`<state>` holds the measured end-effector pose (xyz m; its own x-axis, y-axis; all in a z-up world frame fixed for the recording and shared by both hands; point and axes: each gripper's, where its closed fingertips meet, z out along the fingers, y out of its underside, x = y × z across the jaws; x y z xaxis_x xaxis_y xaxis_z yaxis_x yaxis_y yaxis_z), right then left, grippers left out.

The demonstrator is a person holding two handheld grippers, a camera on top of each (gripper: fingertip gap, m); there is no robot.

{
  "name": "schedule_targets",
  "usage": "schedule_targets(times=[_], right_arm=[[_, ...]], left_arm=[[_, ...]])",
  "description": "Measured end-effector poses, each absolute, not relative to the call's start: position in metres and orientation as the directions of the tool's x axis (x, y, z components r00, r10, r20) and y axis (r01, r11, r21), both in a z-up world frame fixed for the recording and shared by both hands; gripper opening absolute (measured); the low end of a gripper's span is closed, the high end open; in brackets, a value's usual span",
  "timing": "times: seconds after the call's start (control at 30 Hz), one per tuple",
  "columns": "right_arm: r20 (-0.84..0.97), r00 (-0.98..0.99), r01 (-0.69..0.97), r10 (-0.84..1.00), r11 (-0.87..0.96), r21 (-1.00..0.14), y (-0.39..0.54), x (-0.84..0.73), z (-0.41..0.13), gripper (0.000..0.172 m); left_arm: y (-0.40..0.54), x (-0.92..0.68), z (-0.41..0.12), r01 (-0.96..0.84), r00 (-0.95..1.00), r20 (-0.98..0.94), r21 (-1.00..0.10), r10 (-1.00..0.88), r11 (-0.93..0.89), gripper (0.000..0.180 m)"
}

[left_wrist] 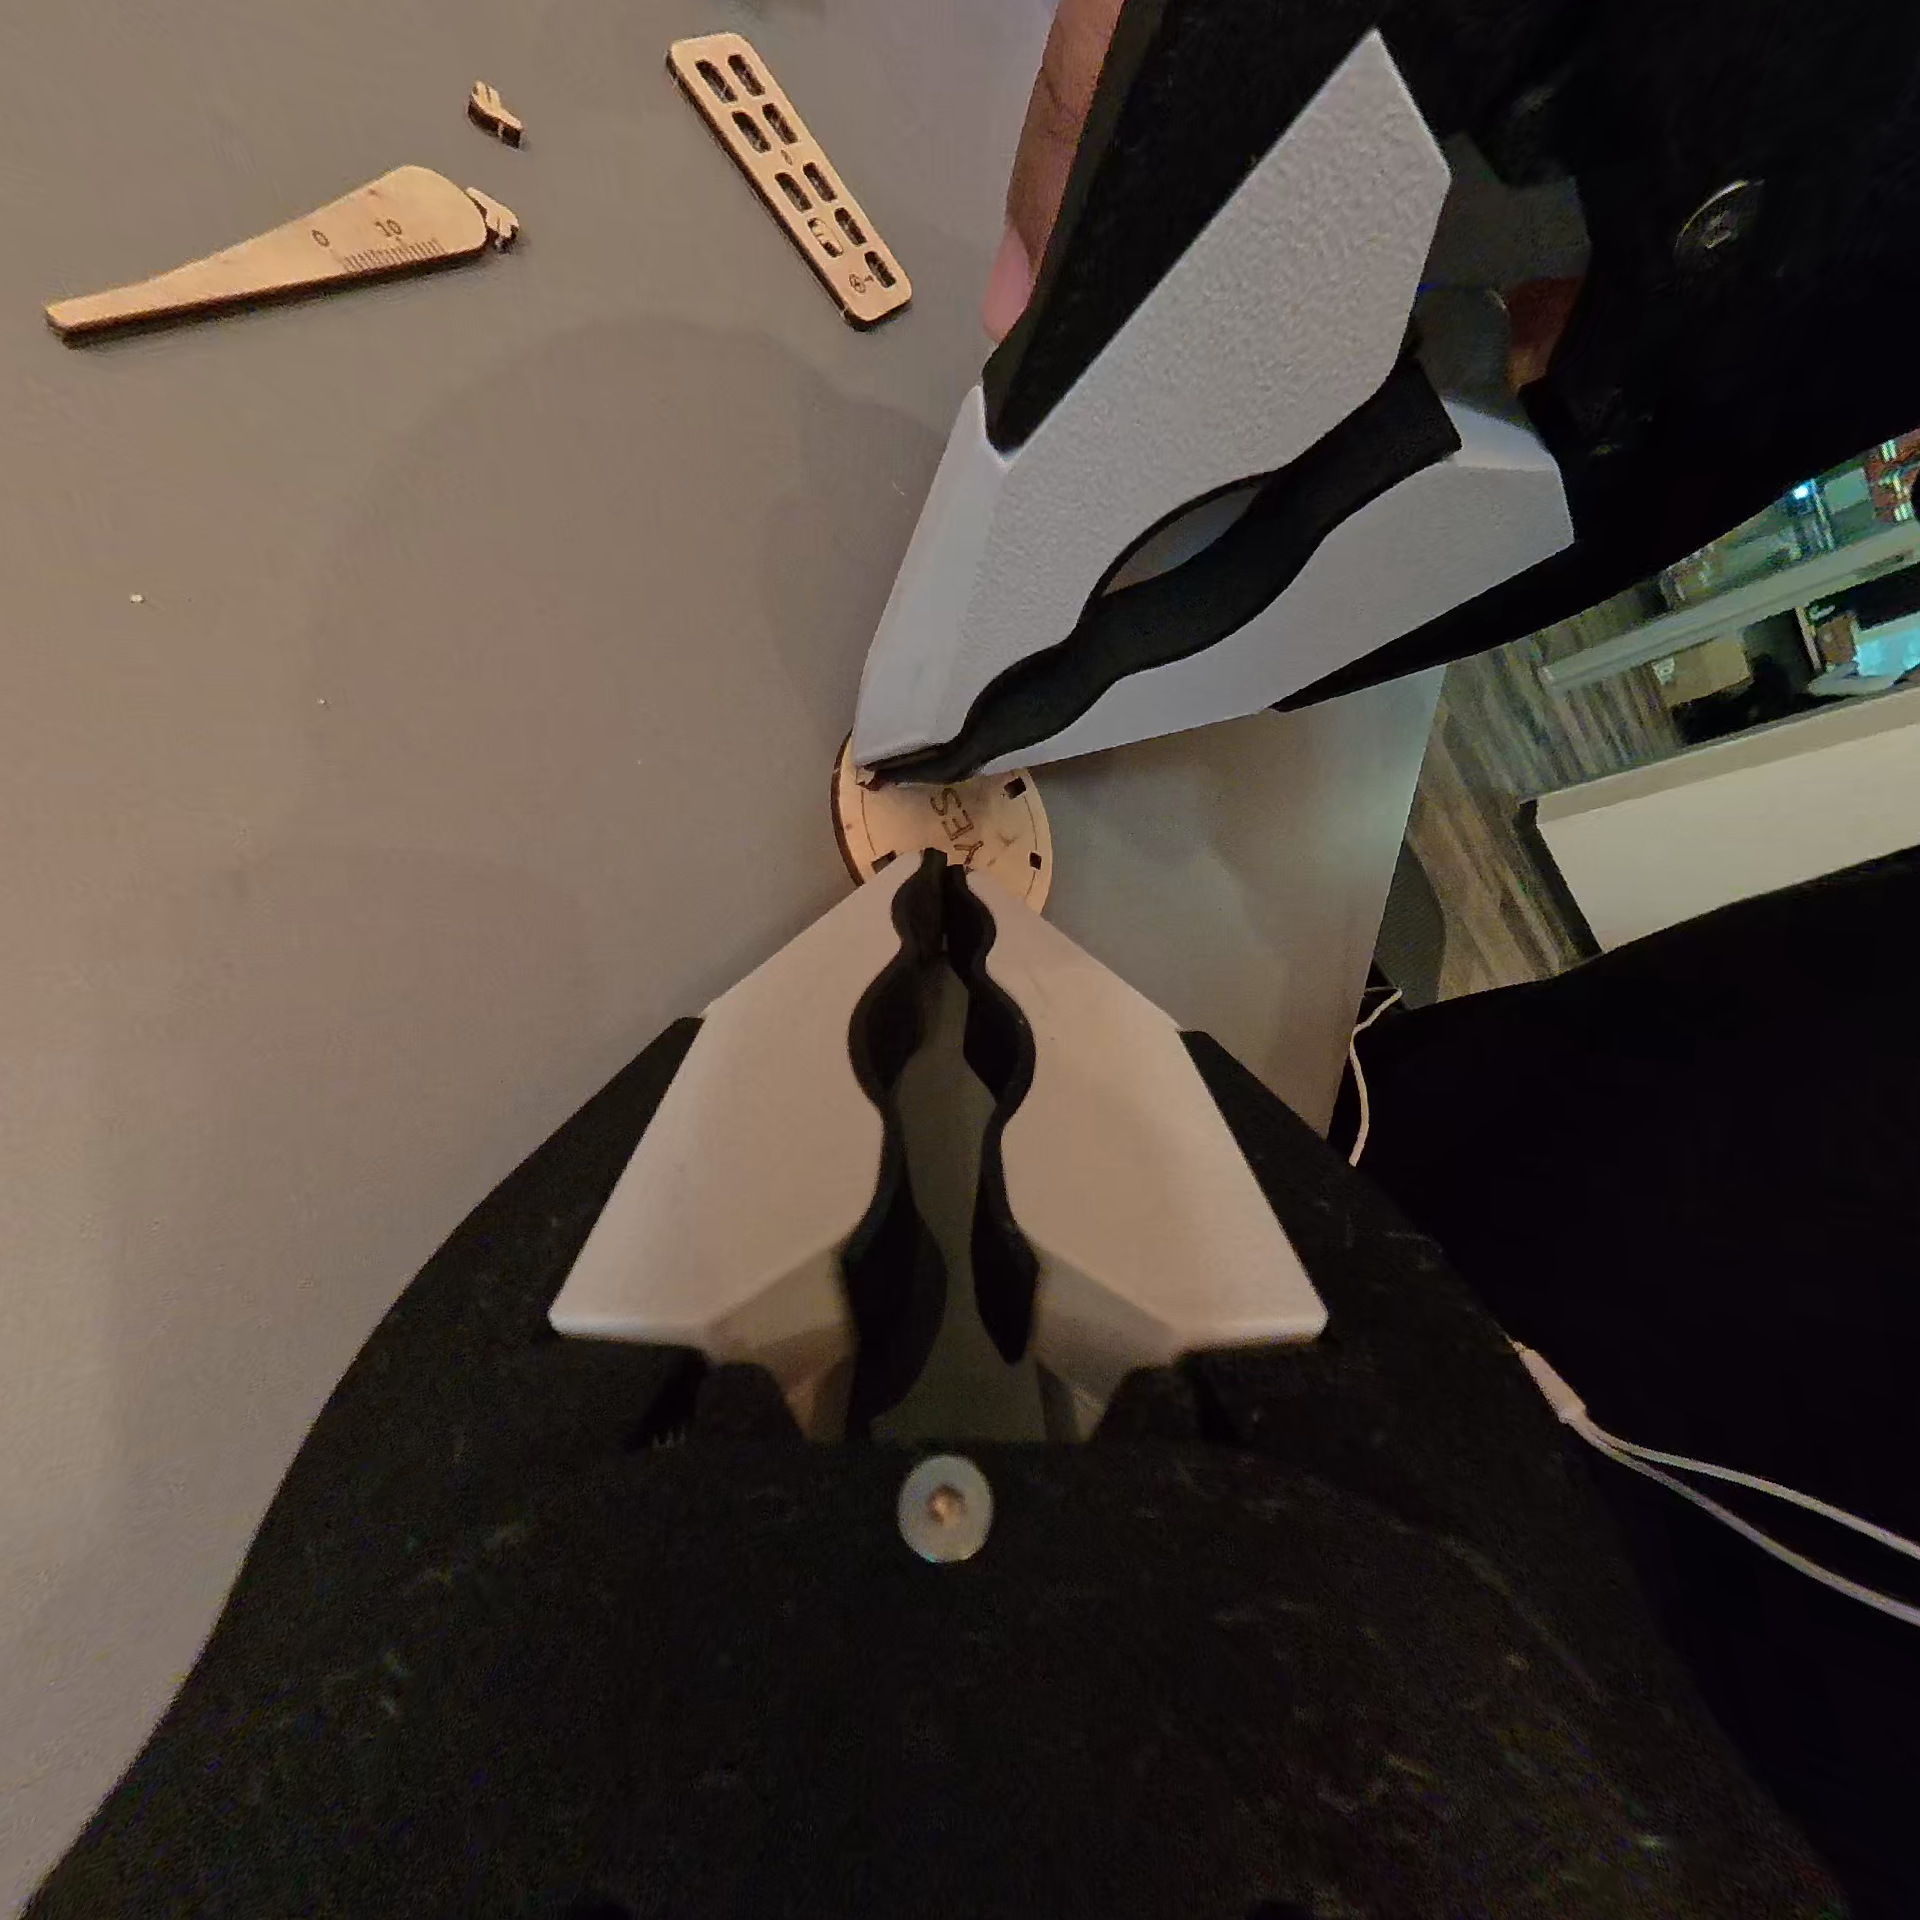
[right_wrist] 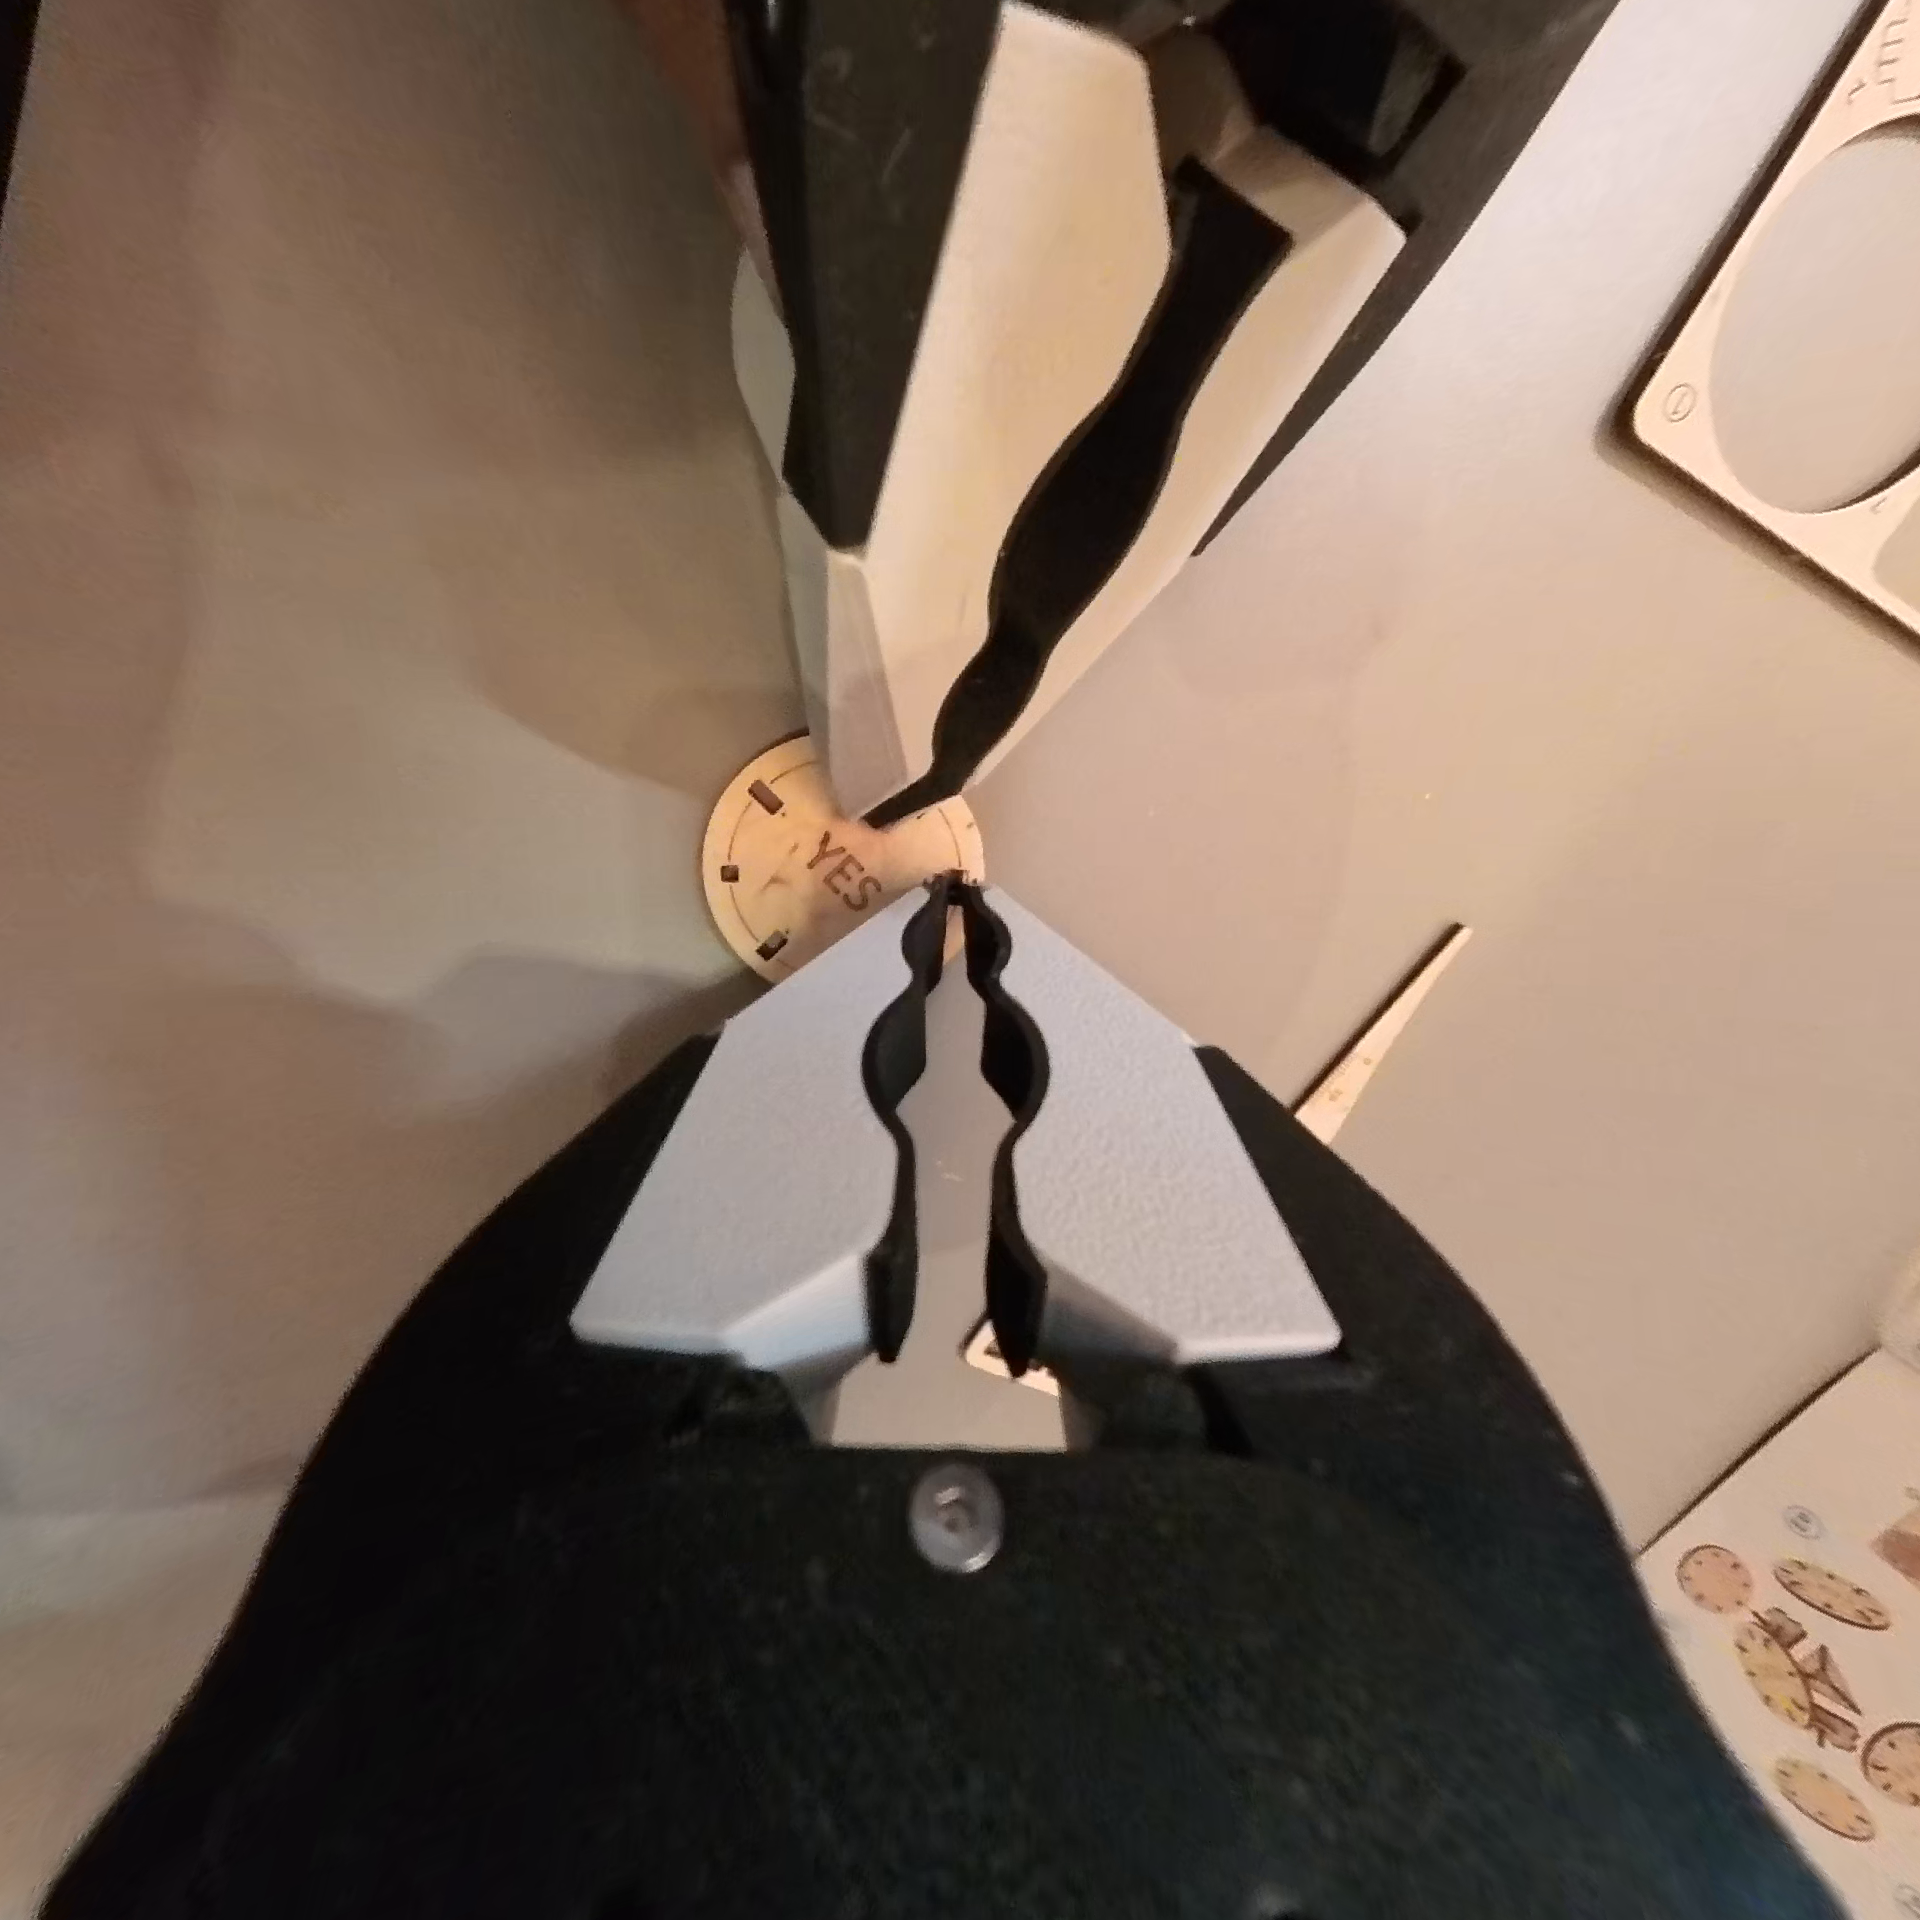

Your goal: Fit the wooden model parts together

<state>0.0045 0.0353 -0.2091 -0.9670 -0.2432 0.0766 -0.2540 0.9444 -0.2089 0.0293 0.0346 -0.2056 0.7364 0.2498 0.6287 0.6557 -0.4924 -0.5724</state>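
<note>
Both hand-held grippers are meeting over one round pale wooden disc [left_wrist: 940, 831] with small slots, lying flat near the grey table's [left_wrist: 416, 727] right edge. I am keeping the left gripper [left_wrist: 943, 878] closed, tips at the disc's near rim; the right gripper [right_wrist: 954, 883] is closed at the opposite rim, pinching something tiny I cannot identify. Well apart lie a tapered wooden ruler piece [left_wrist: 281, 260] and a slotted wooden strip [left_wrist: 790, 177].

left gripper [left_wrist: 943, 878]: jaws closed | right gripper [right_wrist: 951, 883]: jaws closed, tips converging
</note>
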Motion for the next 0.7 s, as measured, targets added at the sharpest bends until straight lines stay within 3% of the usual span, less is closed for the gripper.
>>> schedule_targets(times=[0.7], right_arm=[[0.073,-0.961,-0.277,-0.268,0.933,-0.23,0.0344,0.0016,-0.2091,0.001]], left_arm=[[0.0342,0.0289,-0.2046,0.662,0.729,0.639,-0.567,0.246,-0.489,0.0]])
